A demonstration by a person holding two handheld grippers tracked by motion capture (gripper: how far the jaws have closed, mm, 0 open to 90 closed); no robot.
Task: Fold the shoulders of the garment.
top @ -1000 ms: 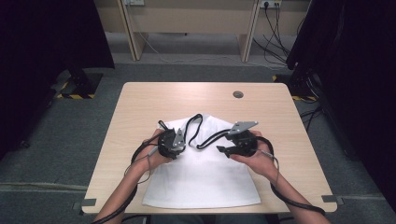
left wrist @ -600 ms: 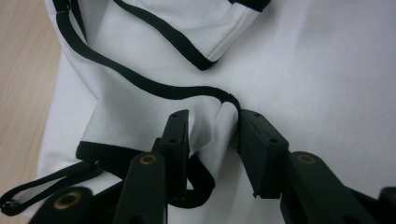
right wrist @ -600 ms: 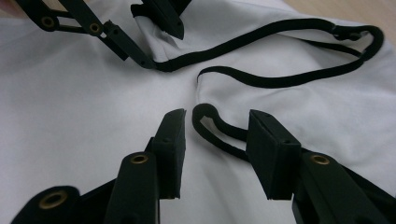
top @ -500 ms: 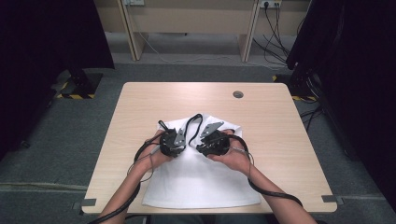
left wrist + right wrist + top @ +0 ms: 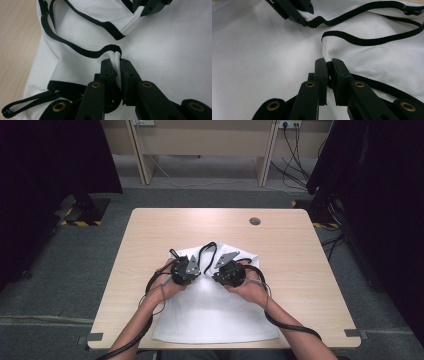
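Note:
A white garment (image 5: 215, 315) with black trim and black straps (image 5: 207, 250) lies on the wooden table (image 5: 290, 250). My two grippers sit close together over its upper part. My left gripper (image 5: 199, 272) has just been closing and is shut on a fold of white cloth at its black-trimmed edge (image 5: 112, 48). The left gripper's (image 5: 115, 62) pads press that cloth. My right gripper (image 5: 213, 270) has also just been closing, and the right gripper (image 5: 328, 62) pinches the cloth's edge (image 5: 325, 47). Each gripper view shows the other gripper's jaws at the top.
A round cable hole (image 5: 255, 221) sits in the table's far side. Bare wood runs left and right of the garment. Desk legs and cables (image 5: 200, 175) stand on the grey floor beyond. Dark curtains hang at both sides.
The right hand has moved left with its gripper, ending right beside the left gripper. The garment's upper right part has been gathered toward the middle. The left hand stayed put.

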